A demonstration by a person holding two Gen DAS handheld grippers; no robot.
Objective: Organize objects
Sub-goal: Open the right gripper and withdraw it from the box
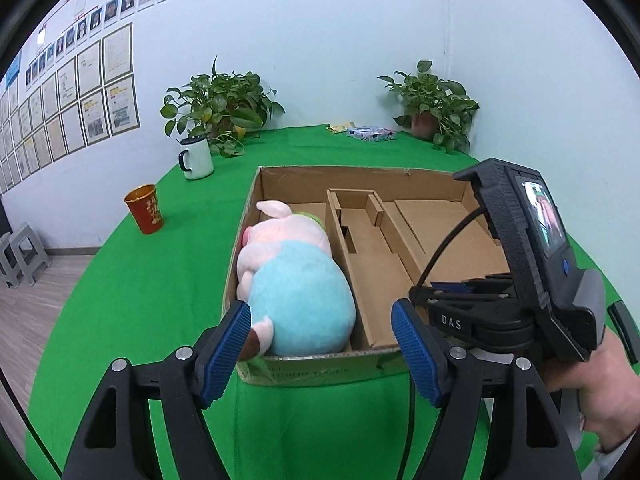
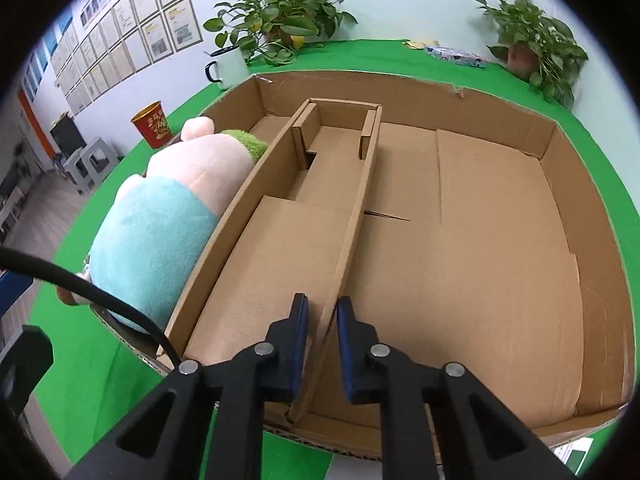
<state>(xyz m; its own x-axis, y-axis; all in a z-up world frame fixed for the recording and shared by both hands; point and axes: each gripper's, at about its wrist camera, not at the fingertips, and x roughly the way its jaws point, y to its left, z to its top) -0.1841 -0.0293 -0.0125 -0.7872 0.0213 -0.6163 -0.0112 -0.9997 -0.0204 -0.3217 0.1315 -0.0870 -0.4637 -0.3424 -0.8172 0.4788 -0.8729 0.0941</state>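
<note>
An open brown cardboard box (image 1: 436,184) with two cardboard dividers sits in the middle of the green-covered tabletop (image 1: 152,296). A soft plush pig with a pink head and light-blue body (image 1: 296,280) lies on its side in the box's left compartment, filling it, head toward the far edge of the tabletop and feet by the box's near wall.

The left hand-held gripper (image 1: 320,344) hangs over the near edge of the tabletop just in front of the box, its blue-padded fingers (image 1: 230,350) spread wide with nothing pressed between them; the pig's foot shows just beyond the left pad.

The right hand-held gripper (image 2: 322,344), gripped by a person's hand (image 1: 592,392), points down at the near end of the right-hand cardboard divider (image 2: 356,216). Its jaws stand on either side of that thin wall, drawn close around it and clamped on the cardboard.

Toward the far left corner of the tabletop stand a white enamel mug with a dark rim (image 1: 196,158) and a red-and-gold paper cup (image 1: 145,208). Two leafy potted plants (image 1: 222,102) stand along the far edge.
</note>
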